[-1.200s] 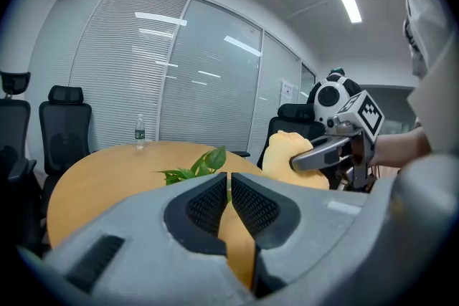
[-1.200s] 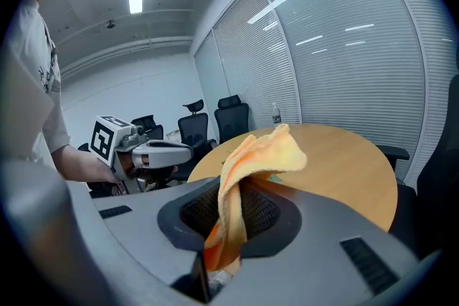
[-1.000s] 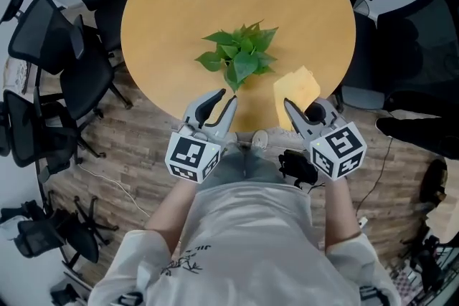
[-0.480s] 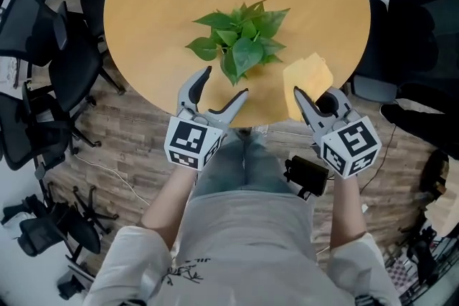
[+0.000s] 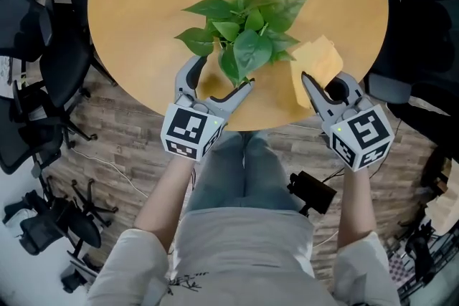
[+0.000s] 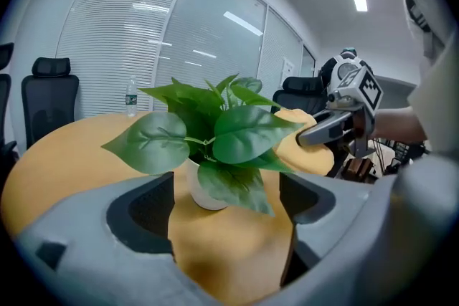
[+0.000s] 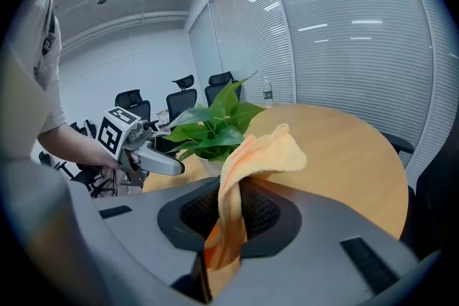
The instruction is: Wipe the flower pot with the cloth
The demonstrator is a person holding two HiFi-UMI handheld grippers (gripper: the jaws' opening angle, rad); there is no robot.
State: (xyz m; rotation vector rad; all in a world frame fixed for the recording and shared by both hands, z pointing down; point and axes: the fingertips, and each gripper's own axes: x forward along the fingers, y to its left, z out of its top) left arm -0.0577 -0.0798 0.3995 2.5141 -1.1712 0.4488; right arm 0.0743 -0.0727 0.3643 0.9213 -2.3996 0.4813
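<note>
Orange cloth (image 7: 247, 154) is what we are clamping in our right gripper (image 5: 320, 86). Our left gripper (image 5: 224, 74) has just been opening and is hovering empty before the white flower pot (image 6: 204, 195) on the desk (image 5: 143, 11) — probably we are bracing the pot next.

The left gripper (image 5: 224, 72) had just been opening its jaws, which stood wide over the bare table (image 5: 143, 3), with the lowest leaves of the plant (image 5: 247, 29) overhanging their tips. The yellow cloth (image 5: 315, 59) was pinched in the right gripper (image 5: 324, 84) and stuck out beyond its fingers.
</note>
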